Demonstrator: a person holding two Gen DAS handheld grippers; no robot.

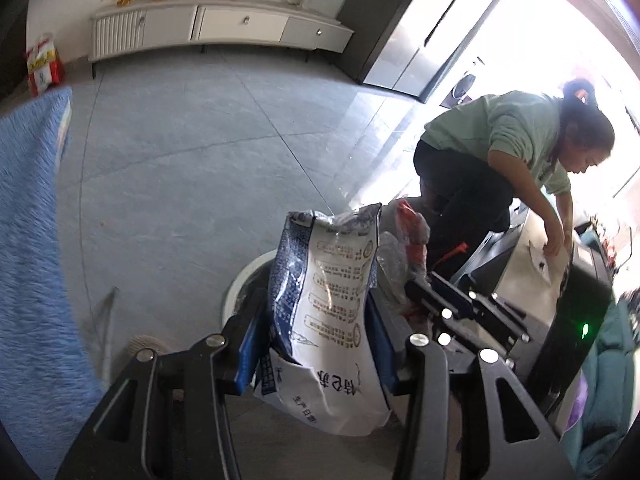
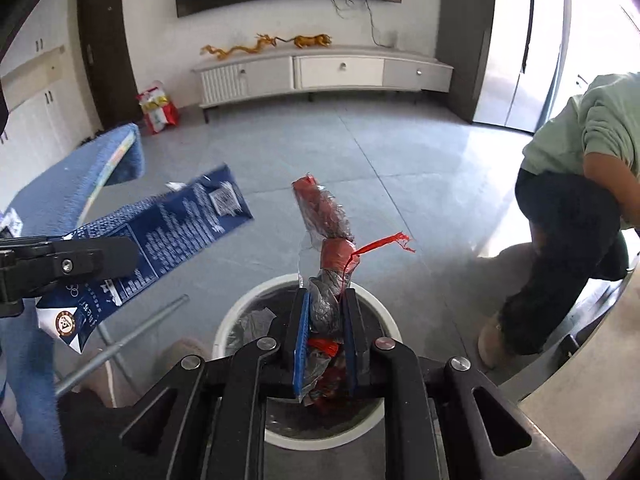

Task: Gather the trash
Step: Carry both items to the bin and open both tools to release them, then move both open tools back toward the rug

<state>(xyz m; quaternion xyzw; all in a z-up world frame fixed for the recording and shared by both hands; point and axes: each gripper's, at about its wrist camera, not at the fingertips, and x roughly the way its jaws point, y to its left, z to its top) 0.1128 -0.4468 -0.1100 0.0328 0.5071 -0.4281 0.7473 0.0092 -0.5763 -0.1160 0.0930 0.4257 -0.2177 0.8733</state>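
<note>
The blue and white bag (image 1: 332,320) is standing upright between the pads of the left gripper (image 1: 316,344), which is pressing on it from both sides. The red and clear wrapper (image 2: 328,272) is sticking up from the right gripper (image 2: 325,340), whose narrow jaws are squeezing it. Both are hanging above the white round bin (image 2: 236,312) (its inside is lined with dark plastic) on the grey floor (image 2: 400,184). A woman in a green top (image 1: 504,136) is bending near it.
</note>
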